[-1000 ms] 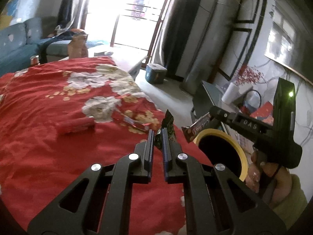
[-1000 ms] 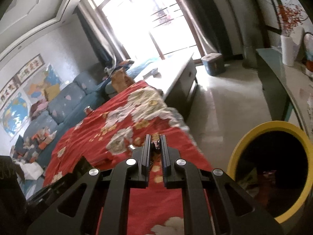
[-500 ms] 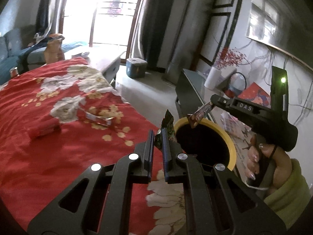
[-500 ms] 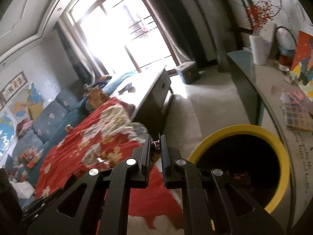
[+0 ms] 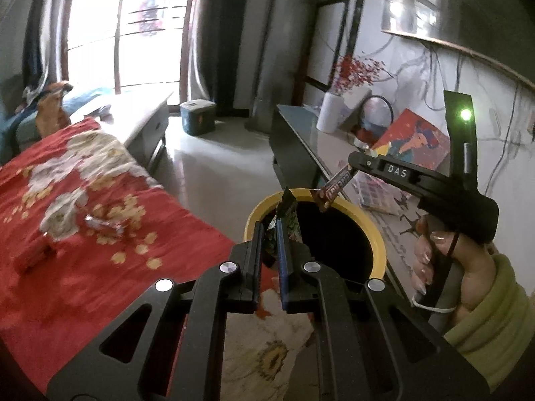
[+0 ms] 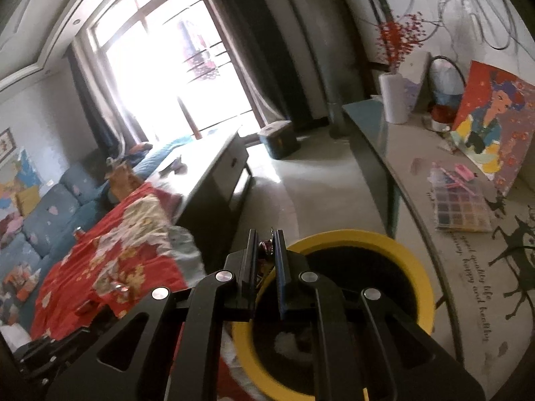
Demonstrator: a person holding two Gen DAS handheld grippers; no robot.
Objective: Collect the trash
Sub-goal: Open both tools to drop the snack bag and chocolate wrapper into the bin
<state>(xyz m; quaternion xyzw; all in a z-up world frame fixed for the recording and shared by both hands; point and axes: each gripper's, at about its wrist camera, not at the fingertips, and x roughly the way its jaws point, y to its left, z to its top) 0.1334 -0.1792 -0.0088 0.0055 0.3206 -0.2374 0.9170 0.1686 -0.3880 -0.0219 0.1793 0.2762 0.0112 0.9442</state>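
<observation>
My left gripper is shut on a dark green wrapper and holds it at the near rim of the yellow-rimmed bin. My right gripper is shut on a brown candy bar wrapper that hangs over the bin's far rim. In the right wrist view that gripper sits over the bin's yellow rim, with only a sliver of the wrapper showing between the fingers. A silver wrapper and a red packet lie on the red floral cloth.
A grey sideboard stands right of the bin, with a white vase, a painting and a colour box on it. A low table and a blue sofa lie beyond the cloth.
Both grippers have swung right from over the red cloth toward the bin, each still holding its wrapper. The bin now sits directly under their tips.
</observation>
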